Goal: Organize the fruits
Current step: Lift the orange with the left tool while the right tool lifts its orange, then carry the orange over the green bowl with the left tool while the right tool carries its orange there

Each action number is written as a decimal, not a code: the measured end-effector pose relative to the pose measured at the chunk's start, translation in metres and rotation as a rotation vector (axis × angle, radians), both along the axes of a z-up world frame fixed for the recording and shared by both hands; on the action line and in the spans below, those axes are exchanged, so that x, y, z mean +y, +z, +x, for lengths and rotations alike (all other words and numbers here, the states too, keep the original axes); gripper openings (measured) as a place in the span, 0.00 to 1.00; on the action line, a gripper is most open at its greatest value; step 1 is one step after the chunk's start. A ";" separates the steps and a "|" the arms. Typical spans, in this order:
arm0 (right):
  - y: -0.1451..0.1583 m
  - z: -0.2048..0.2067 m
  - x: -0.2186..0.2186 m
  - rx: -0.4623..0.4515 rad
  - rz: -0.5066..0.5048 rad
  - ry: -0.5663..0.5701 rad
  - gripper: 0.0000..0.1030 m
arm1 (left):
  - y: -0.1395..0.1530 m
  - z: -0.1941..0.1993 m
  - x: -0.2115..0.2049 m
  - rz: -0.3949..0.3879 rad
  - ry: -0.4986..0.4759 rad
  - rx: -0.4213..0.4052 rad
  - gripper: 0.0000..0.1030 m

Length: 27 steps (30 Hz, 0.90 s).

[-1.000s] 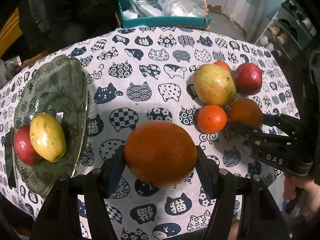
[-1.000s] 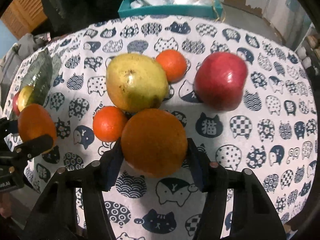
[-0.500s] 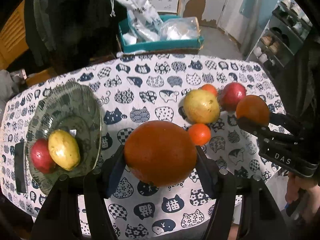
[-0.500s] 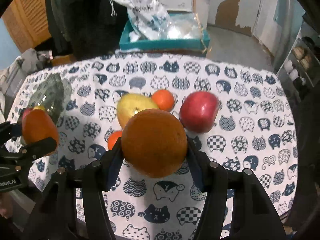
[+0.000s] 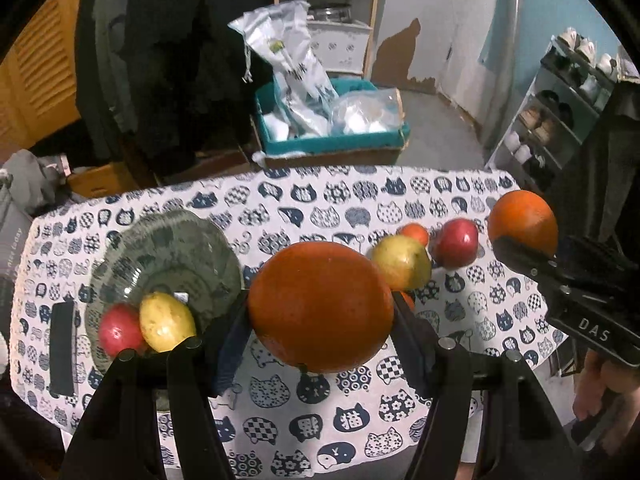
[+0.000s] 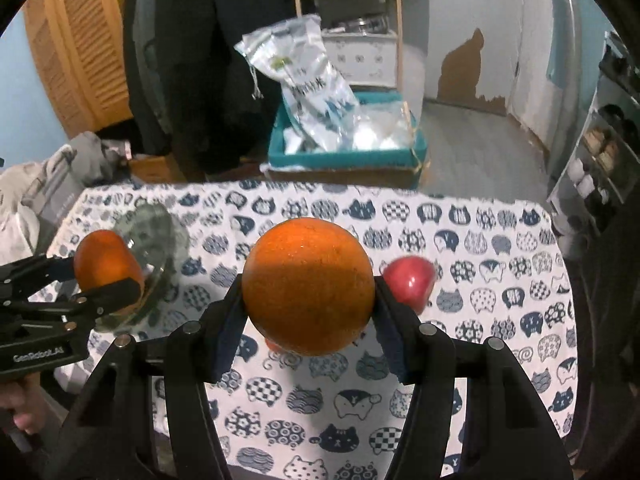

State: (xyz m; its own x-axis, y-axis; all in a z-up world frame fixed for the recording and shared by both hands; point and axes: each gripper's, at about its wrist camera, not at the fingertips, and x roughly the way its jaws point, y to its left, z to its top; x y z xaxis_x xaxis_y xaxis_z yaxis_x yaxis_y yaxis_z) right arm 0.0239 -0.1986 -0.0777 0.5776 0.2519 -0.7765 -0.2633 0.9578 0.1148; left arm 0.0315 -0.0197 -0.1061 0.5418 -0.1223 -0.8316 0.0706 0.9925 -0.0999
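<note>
Left hand-held gripper (image 5: 320, 320) pinches a large orange (image 5: 320, 328) between its two black fingers, the fruit held clear above the desk (image 5: 360, 424); the orange fills the gap between the pads, which press on its left and right flanks. Right hand-held gripper (image 6: 308, 300) likewise pinches a second orange (image 6: 308, 286), lifted off the cloth. Each gripper shows in the other's view: the right one at the right edge of the left wrist view, its orange above the far right corner of the desk; the left one at the left edge of the right wrist view, its orange in front of the glass plate (image 5: 208, 256). On that plate, near its front rim, lie a red apple (image 5: 118, 332) and a yellow mango (image 5: 166, 322), touching. Right of the left gripper's orange, on the cloth, sit a yellow-green mango (image 5: 402, 262), a small tangerine (image 5: 416, 234) just behind it and a second red apple (image 5: 456, 242) just beside; another small tangerine (image 5: 408, 300) peeks out behind the gripper finger. Desk is covered by a white tablecloth (image 6: 460, 360) printed with navy cat faces. Beyond the far edge: a teal box (image 5: 332, 144) holding plastic bags, dark coats hanging, a wooden shelf, a louvred wooden door at left, a shoe rack (image 5: 560, 120) at right, blue and white walls with peeled paint.
</note>
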 end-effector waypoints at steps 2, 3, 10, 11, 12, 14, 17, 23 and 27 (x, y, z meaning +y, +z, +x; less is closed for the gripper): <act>0.007 -0.001 0.003 -0.016 0.005 0.004 0.58 | 0.006 -0.001 0.005 0.006 0.009 -0.017 0.66; 0.009 -0.001 0.005 -0.021 0.008 0.007 0.58 | 0.008 -0.002 0.007 0.010 0.013 -0.024 0.66; 0.019 0.005 0.018 -0.043 0.027 0.021 0.58 | 0.022 -0.002 0.023 0.021 0.040 -0.061 0.66; 0.019 0.007 0.021 -0.043 0.029 0.024 0.58 | 0.023 -0.002 0.026 0.025 0.045 -0.066 0.66; 0.019 0.007 0.024 -0.044 0.030 0.027 0.58 | 0.024 -0.002 0.028 0.029 0.051 -0.070 0.66; 0.019 0.009 0.031 -0.043 0.032 0.036 0.58 | 0.025 -0.001 0.035 0.037 0.064 -0.077 0.66; 0.020 0.013 0.042 -0.046 0.032 0.049 0.58 | 0.025 -0.001 0.047 0.042 0.087 -0.082 0.66; 0.018 0.021 0.070 -0.046 0.030 0.086 0.58 | 0.024 0.001 0.074 0.059 0.140 -0.089 0.66; 0.016 0.028 0.089 -0.038 0.031 0.111 0.58 | 0.023 0.001 0.094 0.074 0.176 -0.095 0.66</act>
